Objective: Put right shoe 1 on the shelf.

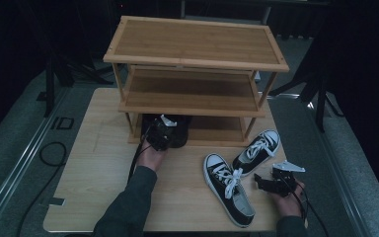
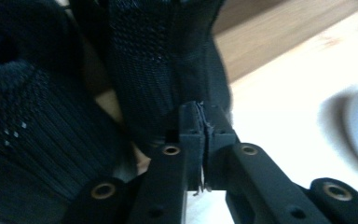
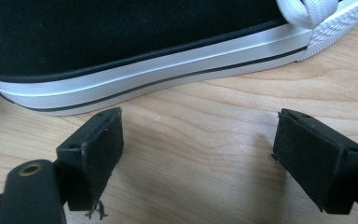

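Note:
A black knit shoe (image 2: pixel 163 60) stands on the lowest shelf of a bamboo rack (image 1: pixel 192 49), with a second knit shoe (image 2: pixel 23 121) beside it. My left gripper (image 2: pixel 202 121) is at the first shoe's heel, its pads pressed together on the thin heel edge. In the high view the left gripper (image 1: pixel 160 133) reaches under the rack to the dark shoes (image 1: pixel 180 131). My right gripper (image 1: pixel 264 181) rests low over the table, open, with nothing between its fingers. Just beyond the right gripper (image 3: pixel 198 149) lies a black canvas sneaker (image 3: pixel 121 37) with a white sole.
Two black-and-white sneakers lie on the wooden table (image 1: pixel 98 163): one near the front edge (image 1: pixel 227 190), one behind it (image 1: pixel 259 150) by the rack's right leg. The rack's upper two shelves are bare. Dark floor and stand legs surround the table.

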Demonstrator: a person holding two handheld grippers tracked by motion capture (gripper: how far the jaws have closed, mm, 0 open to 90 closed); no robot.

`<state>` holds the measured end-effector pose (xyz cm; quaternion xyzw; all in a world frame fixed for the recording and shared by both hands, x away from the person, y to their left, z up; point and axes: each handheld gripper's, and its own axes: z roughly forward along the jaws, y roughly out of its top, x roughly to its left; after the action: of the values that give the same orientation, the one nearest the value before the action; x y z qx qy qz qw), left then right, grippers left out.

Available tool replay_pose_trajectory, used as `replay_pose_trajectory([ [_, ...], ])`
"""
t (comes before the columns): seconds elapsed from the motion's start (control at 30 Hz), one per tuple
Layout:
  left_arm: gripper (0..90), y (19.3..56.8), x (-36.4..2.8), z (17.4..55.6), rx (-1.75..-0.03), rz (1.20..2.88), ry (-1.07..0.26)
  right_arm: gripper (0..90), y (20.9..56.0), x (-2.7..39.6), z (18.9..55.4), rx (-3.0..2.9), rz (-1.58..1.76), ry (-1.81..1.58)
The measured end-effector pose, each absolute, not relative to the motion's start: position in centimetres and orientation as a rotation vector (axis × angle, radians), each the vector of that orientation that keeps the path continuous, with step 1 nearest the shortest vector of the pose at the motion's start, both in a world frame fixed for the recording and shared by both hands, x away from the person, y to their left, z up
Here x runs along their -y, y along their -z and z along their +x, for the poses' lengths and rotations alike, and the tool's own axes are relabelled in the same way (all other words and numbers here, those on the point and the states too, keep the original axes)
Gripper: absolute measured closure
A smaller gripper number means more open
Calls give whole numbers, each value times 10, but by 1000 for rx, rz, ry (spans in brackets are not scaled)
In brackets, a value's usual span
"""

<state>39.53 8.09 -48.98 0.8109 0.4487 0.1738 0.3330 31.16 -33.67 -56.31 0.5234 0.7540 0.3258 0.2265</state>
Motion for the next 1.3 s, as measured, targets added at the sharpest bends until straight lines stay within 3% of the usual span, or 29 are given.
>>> replay_pose_trajectory([
  [0.47, 795, 500, -135, 363, -1152, 2132, -500, 160, 563, 337, 312, -2079, 1441, -897],
  [0.7, 893, 521, -152, 368, -1272, 2108, -504, 160, 563, 336, 311, -2073, 1446, -895],
  [1.0, 892, 528, -149, 376, -1262, 2125, -500, 159, 563, 336, 311, -2081, 1442, -893],
  [1.2, 830, 532, -145, 369, -1213, 2158, -478, 151, 560, 336, 311, -2143, 1425, -873],
  [1.3, 781, 537, -146, 361, -1165, 2153, -447, 218, 556, 334, 312, -2190, 1409, -860],
])
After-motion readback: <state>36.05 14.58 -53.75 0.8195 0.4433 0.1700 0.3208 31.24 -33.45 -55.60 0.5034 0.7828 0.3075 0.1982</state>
